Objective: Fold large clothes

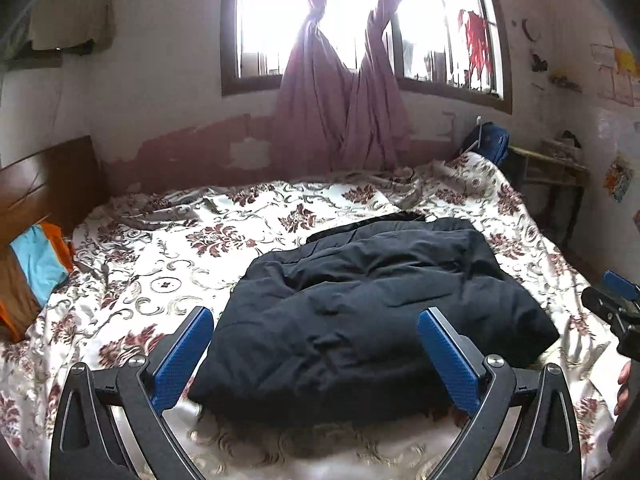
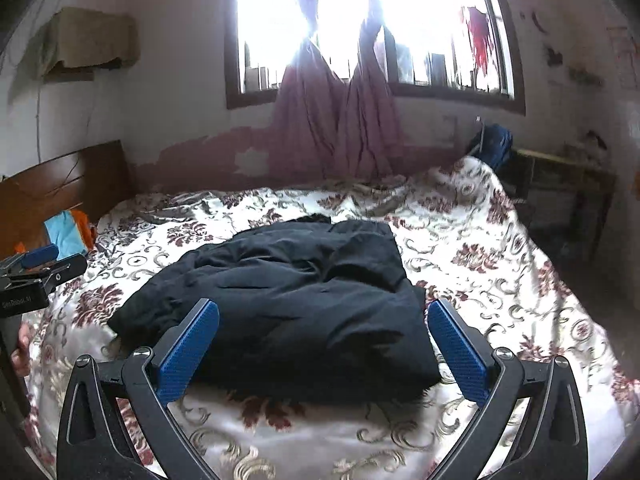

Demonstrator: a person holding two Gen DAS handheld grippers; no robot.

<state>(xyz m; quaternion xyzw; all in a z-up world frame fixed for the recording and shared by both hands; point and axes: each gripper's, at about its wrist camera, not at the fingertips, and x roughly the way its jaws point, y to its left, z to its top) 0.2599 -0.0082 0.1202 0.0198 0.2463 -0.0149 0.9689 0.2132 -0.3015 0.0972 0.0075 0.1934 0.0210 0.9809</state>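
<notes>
Hovering low over the bed, the left gripper has its two blue-padded fingers spread wide apart with nothing between the pads, and the right gripper is held the same way, fingers parted and empty

Just beyond the fingertips of both lies the dark jacket, folded into a thick, rumpled bundle on the floral bedspread. From the left wrist view its near edge sits between the two fingers and its bulk runs ahead and past the right-hand finger; from the right wrist view the jacket also fills the gap between the fingers and spreads out beyond the left-hand finger. Neither gripper touches the cloth

At the far right edge of the left view the right gripper shows beside the jacket, with part of a hand below it; at the far left edge of the right view the left gripper shows likewise

Farther ahead and off to the left of the fingers, a blue and orange cloth lies by the wooden headboard. Beyond the bed, straight ahead, tied pink curtains hang before a bright window, and a blue bag stands at the bed's far right corner
</notes>
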